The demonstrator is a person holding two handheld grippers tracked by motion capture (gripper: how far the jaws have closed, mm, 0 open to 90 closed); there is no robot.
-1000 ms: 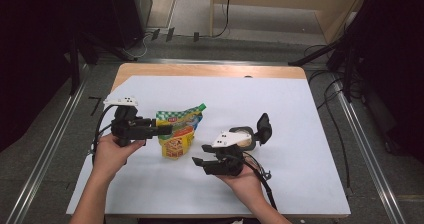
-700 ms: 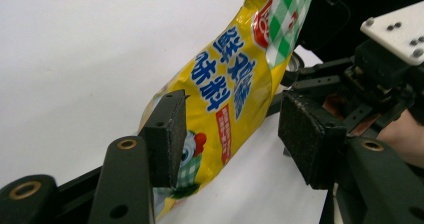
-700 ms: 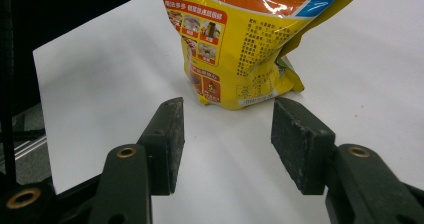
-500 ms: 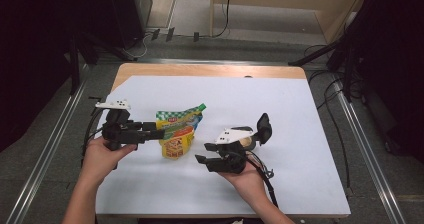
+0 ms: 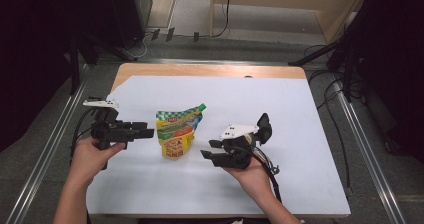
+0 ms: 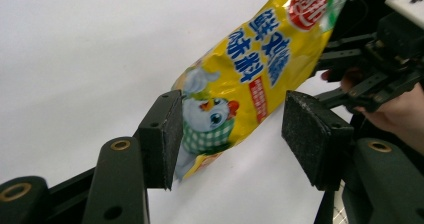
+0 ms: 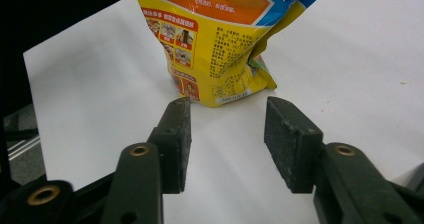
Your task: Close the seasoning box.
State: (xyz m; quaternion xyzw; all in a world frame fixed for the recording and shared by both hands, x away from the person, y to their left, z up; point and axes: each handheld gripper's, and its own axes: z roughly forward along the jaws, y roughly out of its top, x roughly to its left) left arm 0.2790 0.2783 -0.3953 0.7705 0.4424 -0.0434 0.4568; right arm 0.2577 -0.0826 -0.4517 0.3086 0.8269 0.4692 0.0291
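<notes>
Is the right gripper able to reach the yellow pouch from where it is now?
Probably yes. The right gripper points at the pouch standing on the white table, its jaws apart, and only bare table lies between. The left gripper is at the other side.

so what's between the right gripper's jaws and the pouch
Only bare white table: in the right gripper view the open right gripper stops just short of the yellow pouch, with nothing between its pads.

Looks like a lab recording setup: a white-covered tabletop (image 5: 300, 134) framed by metal rails (image 5: 370, 149), cables (image 5: 330, 79) trailing across grey floor (image 5: 200, 49), dark equipment around.
</notes>
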